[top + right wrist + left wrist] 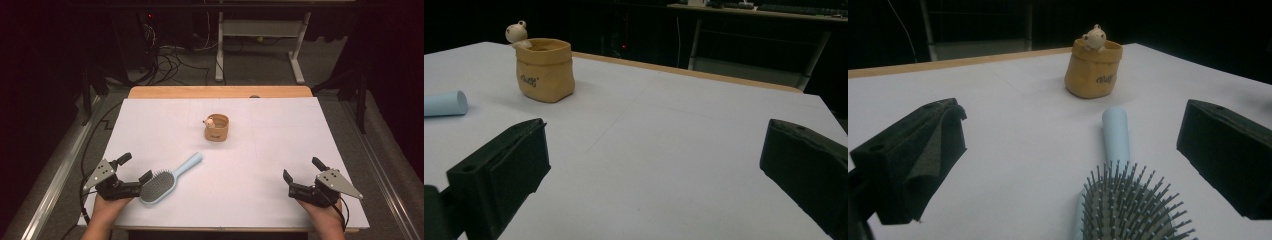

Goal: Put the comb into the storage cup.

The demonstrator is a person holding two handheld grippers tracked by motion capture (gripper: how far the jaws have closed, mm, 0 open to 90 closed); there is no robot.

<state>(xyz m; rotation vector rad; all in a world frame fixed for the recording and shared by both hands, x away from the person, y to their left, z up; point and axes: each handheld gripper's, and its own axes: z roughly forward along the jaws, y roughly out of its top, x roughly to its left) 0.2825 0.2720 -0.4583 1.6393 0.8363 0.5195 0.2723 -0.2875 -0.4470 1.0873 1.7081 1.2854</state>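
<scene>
Left gripper point(134, 169) spread, beside pale-blue plastic hairbrush point(165, 182); right gripper point(301, 171) spread, idle. Step: approach. Next: pinch brush, carry toward tan pouch-shaped cup point(216, 127) at 1 o'clock.

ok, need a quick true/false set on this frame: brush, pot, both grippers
1. The hairbrush lies bristles up beside the left gripper. True.
2. The left gripper is clamped on the brush handle. False: its jaws stand open, and the brush head lies on the table between them, ungripped.
3. The tan pot stands upright, farther up the table than the brush. True.
4. The right gripper holds the pot. False: its jaws are open and empty, and the pot stands well away from it.
5. The brush handle points toward the person. False: it points away, roughly toward the pot.
</scene>
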